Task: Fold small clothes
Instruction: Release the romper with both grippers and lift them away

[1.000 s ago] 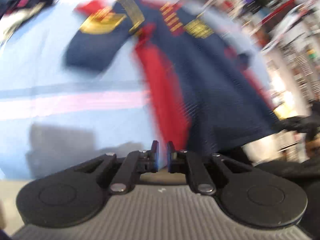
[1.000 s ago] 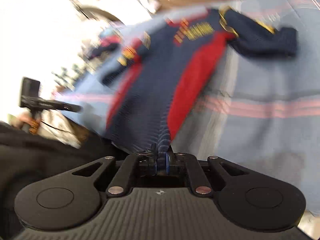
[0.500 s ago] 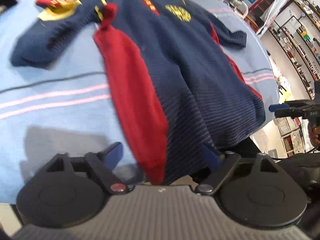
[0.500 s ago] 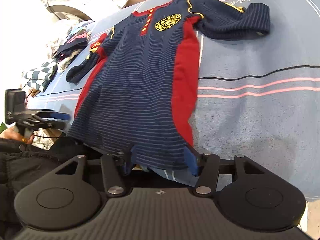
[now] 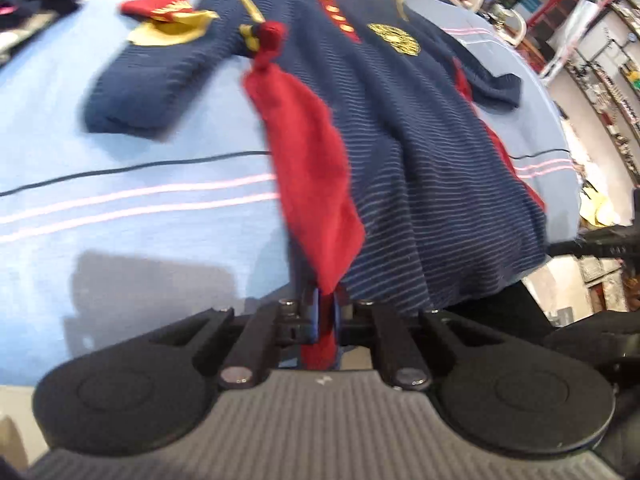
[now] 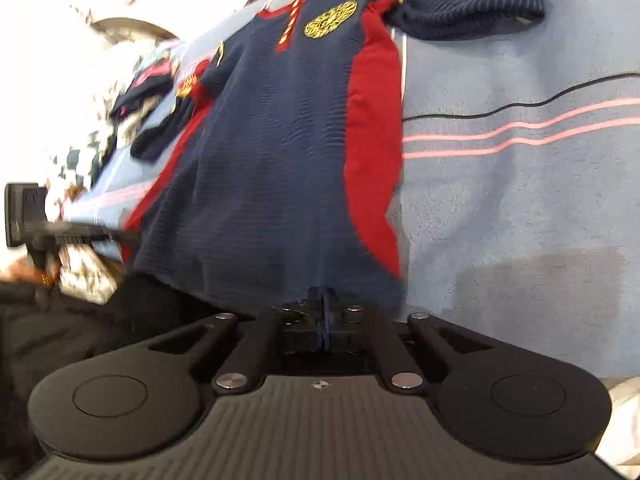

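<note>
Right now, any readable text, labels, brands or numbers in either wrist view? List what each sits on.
None readable.
Gold emblem on the navy shirt: a pattern, no legible letters.
Cursive lettering on the blue blanket, top edge of the right view: cut off, unreadable.
Background shelves: too blurred.

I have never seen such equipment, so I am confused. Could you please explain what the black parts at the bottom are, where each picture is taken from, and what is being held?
No robot is here: a person holds a two-finger tool in each hand, and each tool carries a wide-angle camera looking along its fingers. The black parts are those tools.

One picture is from the left gripper, the other from the right gripper. Both are shut on the bottom hem of a small navy striped garment with red side panels. The garment lies spread on a light blue blanket with pink stripes. A pile of other clothes lies beyond it.
</note>
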`<action>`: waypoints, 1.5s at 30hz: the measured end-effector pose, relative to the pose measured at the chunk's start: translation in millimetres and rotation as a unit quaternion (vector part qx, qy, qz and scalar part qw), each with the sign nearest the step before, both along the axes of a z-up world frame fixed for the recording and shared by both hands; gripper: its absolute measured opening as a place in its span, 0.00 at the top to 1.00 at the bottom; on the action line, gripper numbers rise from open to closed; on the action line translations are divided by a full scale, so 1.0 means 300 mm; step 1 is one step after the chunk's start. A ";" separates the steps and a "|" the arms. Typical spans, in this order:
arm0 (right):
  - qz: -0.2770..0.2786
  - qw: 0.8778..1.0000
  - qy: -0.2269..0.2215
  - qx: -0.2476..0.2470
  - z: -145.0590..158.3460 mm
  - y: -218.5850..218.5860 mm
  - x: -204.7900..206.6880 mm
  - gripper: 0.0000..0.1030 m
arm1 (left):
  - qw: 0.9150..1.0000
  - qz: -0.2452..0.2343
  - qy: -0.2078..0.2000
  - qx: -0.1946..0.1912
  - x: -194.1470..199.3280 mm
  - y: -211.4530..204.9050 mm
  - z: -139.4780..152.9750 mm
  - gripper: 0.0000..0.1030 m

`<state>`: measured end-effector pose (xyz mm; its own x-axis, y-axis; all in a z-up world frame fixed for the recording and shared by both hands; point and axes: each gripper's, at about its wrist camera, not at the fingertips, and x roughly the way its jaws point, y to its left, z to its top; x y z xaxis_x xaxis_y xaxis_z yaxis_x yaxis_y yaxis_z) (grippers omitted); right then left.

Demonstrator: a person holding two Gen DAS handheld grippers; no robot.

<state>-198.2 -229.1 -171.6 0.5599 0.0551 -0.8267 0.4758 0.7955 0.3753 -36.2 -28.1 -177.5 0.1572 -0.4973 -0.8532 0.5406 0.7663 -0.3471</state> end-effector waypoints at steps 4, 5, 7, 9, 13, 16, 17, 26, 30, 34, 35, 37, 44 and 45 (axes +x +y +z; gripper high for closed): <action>-0.025 0.999 0.041 -0.016 -0.060 -0.023 -0.026 0.98 | 0.999 0.024 0.018 0.037 0.035 0.046 -0.054 0.91; -0.032 0.999 0.026 -0.008 -0.053 -0.030 -0.033 0.97 | 0.999 0.029 0.021 0.032 0.040 0.053 -0.054 0.88; -0.037 0.999 0.003 -0.009 -0.015 -0.038 -0.041 0.71 | 0.999 0.036 0.016 0.031 0.044 0.066 -0.033 0.74; -0.041 0.998 -0.012 -0.039 0.034 -0.040 -0.040 0.45 | 0.998 0.039 -0.022 0.054 0.045 0.084 0.016 0.51; -0.047 0.995 -0.064 -0.065 0.106 -0.056 0.022 0.13 | 0.991 0.083 -0.095 0.054 0.098 0.130 0.111 0.21; -0.045 0.992 -0.071 -0.093 0.156 -0.072 0.086 0.14 | 0.983 0.122 -0.131 0.046 0.157 0.137 0.148 0.20; -0.049 0.991 -0.066 -0.102 0.171 -0.074 0.109 0.12 | 0.980 0.130 -0.145 0.048 0.178 0.132 0.150 0.20; -0.026 0.997 -0.023 -0.067 0.123 -0.058 0.127 0.05 | 0.961 0.107 -0.212 0.142 0.259 -0.033 0.044 0.14; -0.032 0.996 -0.039 -0.067 0.098 -0.031 0.161 0.07 | 0.952 0.110 -0.229 0.171 0.292 -0.067 -0.002 0.49; -0.009 0.996 -0.086 -0.033 0.115 -0.034 0.307 0.00 | 0.950 0.147 -0.234 0.145 0.316 -0.027 0.020 0.75; 0.006 0.995 -0.090 -0.039 0.124 -0.030 0.363 0.00 | 0.946 0.160 -0.244 0.141 0.318 -0.006 0.038 0.76; 0.033 0.993 -0.109 -0.043 0.149 -0.025 0.488 0.00 | 0.940 0.182 -0.257 0.134 0.318 0.040 0.071 0.77; 0.059 0.983 -0.176 0.012 0.180 -0.029 1.092 0.00 | 0.947 0.192 -0.221 0.132 0.303 0.098 0.045 0.67; 0.062 0.984 -0.169 0.010 0.175 -0.020 1.200 0.00 | 0.950 0.199 -0.209 0.120 0.293 0.106 0.040 0.61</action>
